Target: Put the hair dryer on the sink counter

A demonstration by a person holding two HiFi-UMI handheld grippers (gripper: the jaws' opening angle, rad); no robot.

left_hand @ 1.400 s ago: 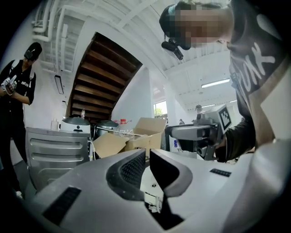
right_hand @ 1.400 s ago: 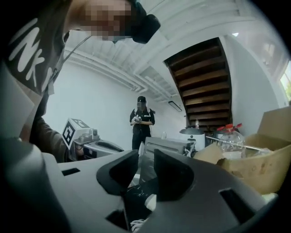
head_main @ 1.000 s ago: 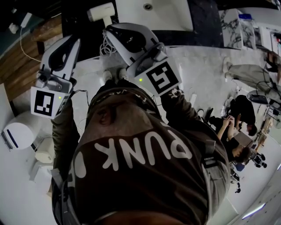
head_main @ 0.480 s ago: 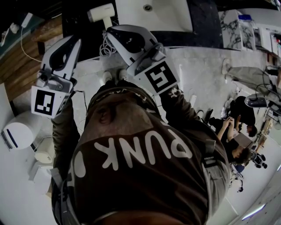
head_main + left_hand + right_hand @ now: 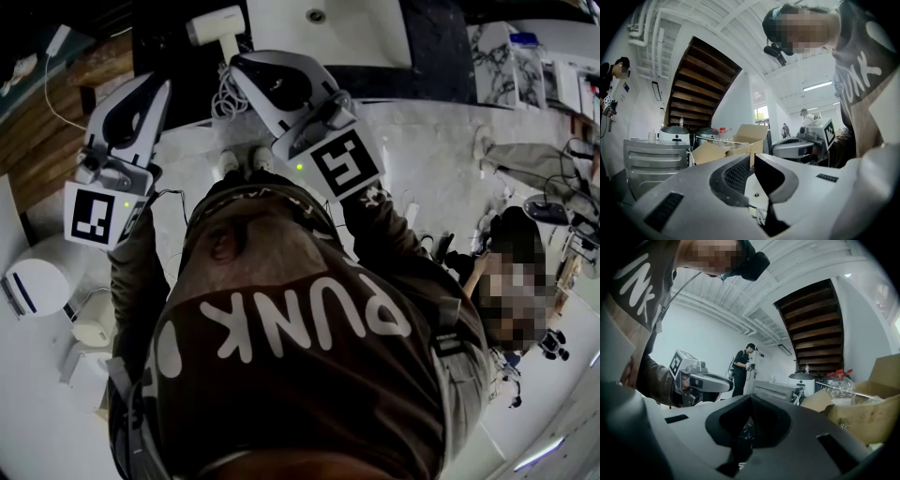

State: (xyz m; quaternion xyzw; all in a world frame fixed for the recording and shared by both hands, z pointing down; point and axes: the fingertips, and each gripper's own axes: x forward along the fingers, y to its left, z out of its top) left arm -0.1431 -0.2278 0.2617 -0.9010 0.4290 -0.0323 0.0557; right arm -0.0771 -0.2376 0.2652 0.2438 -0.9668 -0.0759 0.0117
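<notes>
Right gripper (image 5: 750, 398): jaws clenched tip to tip, nothing between. Left gripper (image 5: 752, 159): jaws a sliver apart, empty. Both pointed toward sink.

White hair dryer (image 5: 217, 25) lay on dark sink counter (image 5: 436, 42), just left of white basin (image 5: 328, 23), apart from both grippers. White bunched cord (image 5: 225, 97) sat at counter's front edge, just beside right gripper tip.

Placement looked done; remaining step judged a clean retreat. Draw right gripper straight back, clear of cord, since a snag could drag dryer off. Keep left gripper wide of counter edge.

brown tee (image 5: 281, 253) w/ white "punk" print; l tool (image 5: 156, 88) & r tool (image 5: 236, 66) white, b/w marker cubes (image 5: 94, 216).
</notes>
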